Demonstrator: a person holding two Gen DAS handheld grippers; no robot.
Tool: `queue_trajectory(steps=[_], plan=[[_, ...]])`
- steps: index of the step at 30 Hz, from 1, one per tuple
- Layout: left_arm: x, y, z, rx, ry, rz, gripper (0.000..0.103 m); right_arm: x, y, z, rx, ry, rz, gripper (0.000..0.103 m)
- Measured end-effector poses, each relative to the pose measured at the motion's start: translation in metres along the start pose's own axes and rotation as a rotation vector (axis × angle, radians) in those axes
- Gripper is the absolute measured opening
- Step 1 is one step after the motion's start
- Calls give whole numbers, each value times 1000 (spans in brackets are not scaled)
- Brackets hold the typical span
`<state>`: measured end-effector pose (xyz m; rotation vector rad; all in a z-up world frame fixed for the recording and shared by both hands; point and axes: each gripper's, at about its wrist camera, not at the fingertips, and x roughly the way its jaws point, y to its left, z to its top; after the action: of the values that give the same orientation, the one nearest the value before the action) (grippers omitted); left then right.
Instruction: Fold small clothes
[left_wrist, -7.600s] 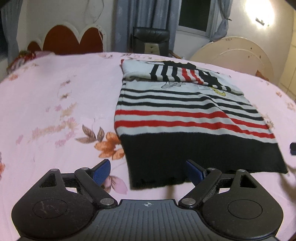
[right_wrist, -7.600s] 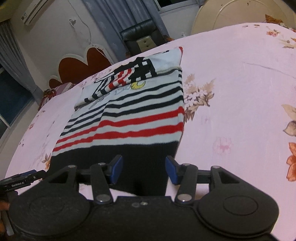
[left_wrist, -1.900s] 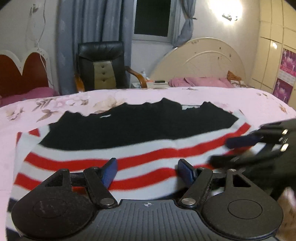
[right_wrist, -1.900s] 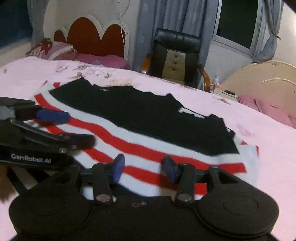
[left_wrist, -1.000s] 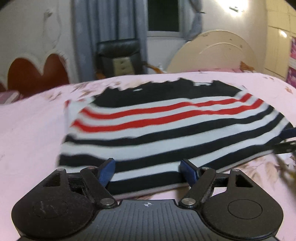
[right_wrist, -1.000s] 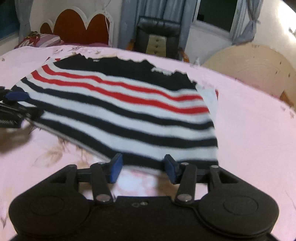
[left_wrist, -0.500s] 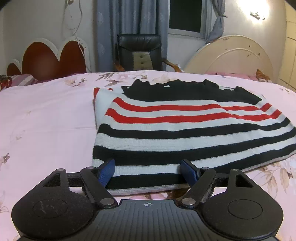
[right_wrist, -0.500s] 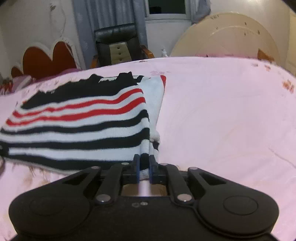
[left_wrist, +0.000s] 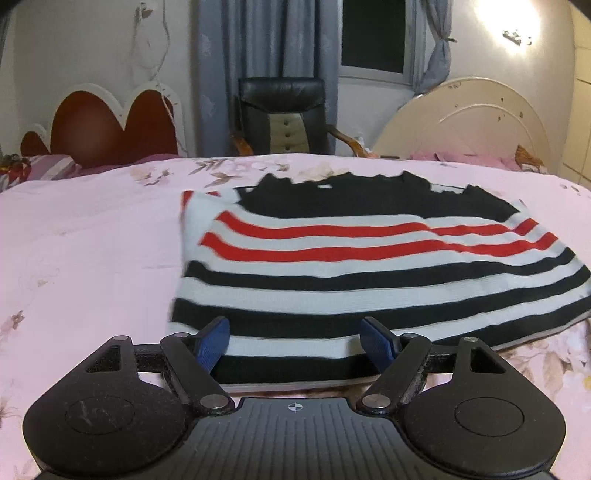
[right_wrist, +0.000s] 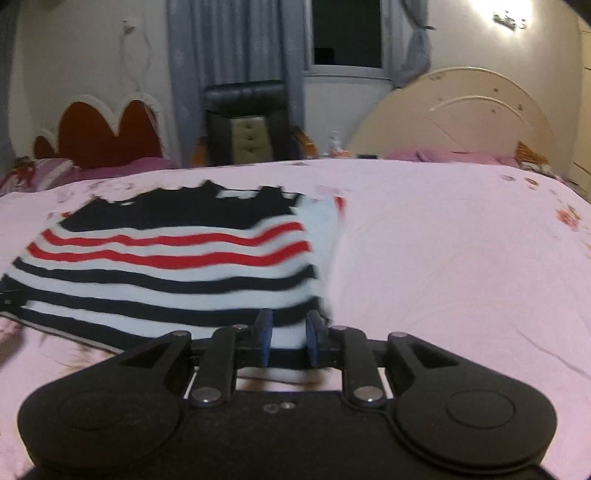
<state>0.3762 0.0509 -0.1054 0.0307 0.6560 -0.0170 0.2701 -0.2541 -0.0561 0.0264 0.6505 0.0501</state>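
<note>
Two grippers: both pointed at one folded striped sweater (left_wrist: 369, 273) lying flat on the pink floral bedspread (left_wrist: 85, 251).
Left gripper (left_wrist: 295, 345): blue fingers spread wide apart, holding nothing, straddling the sweater's near black-striped edge without pinching it.
Right gripper (right_wrist: 284, 338): fingers narrowly apart, at the sweater's near corner toward 3 o'clock; motion blur hid whether any knit lay between them.
Handling: a soft, light, limp knit, judged likely to sag and drag once lifted; not fragile, and rough enough to grip without slipping.
Where to hold: the doubled near edge at its two corners, catching both layers so that the fold stays aligned.
Left view alone: the sweater's 9 o'clock side, where a white underlayer stuck out past the stripes.
Right view alone: bare bedspread stretching off toward 3 o'clock, and the sweater's right edge in full.
</note>
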Motion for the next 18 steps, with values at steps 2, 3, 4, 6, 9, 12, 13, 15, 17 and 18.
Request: queue_trajectory(steps=[2, 3, 4, 6, 9, 12, 13, 15, 17, 18], plan=[[2, -11, 0, 21, -4, 0, 77, 5, 10, 0, -20, 5, 13, 21], [4, -15, 0, 25, -4, -2, 77, 8, 13, -1, -30, 13, 15, 21], [5, -16, -1, 24, 1, -1, 77, 11, 15, -2, -38, 26, 14, 21], [7, -17, -3, 17, 9, 6, 77, 19, 17, -7, -38, 60, 11, 22], [9, -14, -7, 5, 13, 5, 78, 27, 20, -13, -45, 99, 10, 25], [12, -11, -9, 2, 13, 7, 85, 30, 25, -16, -90, 106, -4, 25], [13, -9, -10, -4, 16, 1, 86, 31, 27, -16, -100, 110, -8, 26], [15, -8, -11, -7, 17, -4, 87, 32, 27, -16, -104, 113, -12, 26], [17, -8, -12, -4, 17, -6, 89, 32, 26, -17, -90, 108, -9, 26], [18, -7, -12, -5, 19, -8, 89, 31, 25, -18, -81, 105, -6, 26]])
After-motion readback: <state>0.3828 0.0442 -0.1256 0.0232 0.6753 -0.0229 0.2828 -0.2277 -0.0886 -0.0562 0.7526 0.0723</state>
